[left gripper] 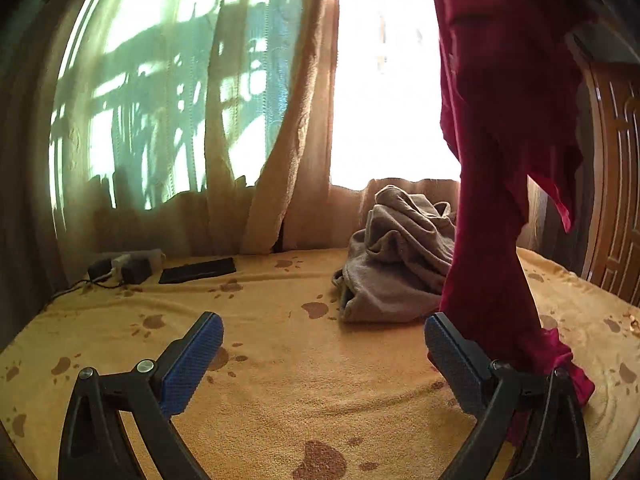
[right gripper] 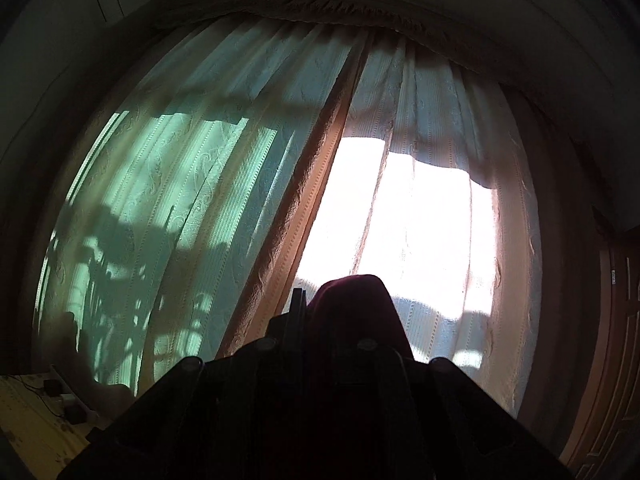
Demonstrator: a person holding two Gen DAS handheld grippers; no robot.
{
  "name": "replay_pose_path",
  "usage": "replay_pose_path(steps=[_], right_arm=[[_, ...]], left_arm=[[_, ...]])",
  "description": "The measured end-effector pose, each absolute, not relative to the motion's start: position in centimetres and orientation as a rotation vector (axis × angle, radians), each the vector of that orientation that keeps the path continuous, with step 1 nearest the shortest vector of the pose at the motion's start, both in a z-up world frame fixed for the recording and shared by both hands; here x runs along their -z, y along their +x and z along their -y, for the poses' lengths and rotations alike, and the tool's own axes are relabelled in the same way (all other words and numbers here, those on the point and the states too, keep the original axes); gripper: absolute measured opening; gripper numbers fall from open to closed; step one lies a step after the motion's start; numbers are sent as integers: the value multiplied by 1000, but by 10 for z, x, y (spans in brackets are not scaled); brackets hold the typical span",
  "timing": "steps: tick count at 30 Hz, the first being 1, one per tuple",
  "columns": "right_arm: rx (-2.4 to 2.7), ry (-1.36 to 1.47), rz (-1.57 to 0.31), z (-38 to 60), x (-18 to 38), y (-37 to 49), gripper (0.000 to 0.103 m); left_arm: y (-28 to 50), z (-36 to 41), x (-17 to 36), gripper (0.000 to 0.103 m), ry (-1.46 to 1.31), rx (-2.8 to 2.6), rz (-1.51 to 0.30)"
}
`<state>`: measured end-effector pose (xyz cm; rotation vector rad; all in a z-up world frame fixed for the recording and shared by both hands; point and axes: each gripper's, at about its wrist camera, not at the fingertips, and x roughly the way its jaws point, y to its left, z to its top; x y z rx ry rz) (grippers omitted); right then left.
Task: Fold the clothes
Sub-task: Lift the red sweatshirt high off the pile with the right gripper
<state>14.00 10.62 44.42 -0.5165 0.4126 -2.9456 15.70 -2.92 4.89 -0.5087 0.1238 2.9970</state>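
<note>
Right gripper (right gripper: 308,300) pointed up toward green patterned curtain (right gripper: 168,184), jaws clamped on top edge of dark red fabric garment (right gripper: 356,304). Garment (left gripper: 500,160) hung full length beside my left gripper (left gripper: 320,344), its lower end draped against right finger (left gripper: 452,356), outside the gap. Left jaws stood wide apart, nothing between. My judgement: steer left jaws onto hanging edge, pinch near corner, spread flat over yellow paw-print blanket (left gripper: 280,392). Crumpled grey-beige garment (left gripper: 396,260) lay behind.
</note>
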Motion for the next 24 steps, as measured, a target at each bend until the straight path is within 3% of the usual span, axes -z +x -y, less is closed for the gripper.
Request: replay_pose_path(steps=[3, 9, 24], right_arm=[[2933, -530, -450, -95, -450, 151, 11], [2910, -520, -458, -83, -452, 163, 11], [2866, -536, -462, -72, -449, 186, 11]], left_arm=[[156, 11, -61, 103, -498, -2851, -9], [158, 27, -75, 103, -399, -2586, 501], [164, -1, -84, 103, -412, -2408, 584]])
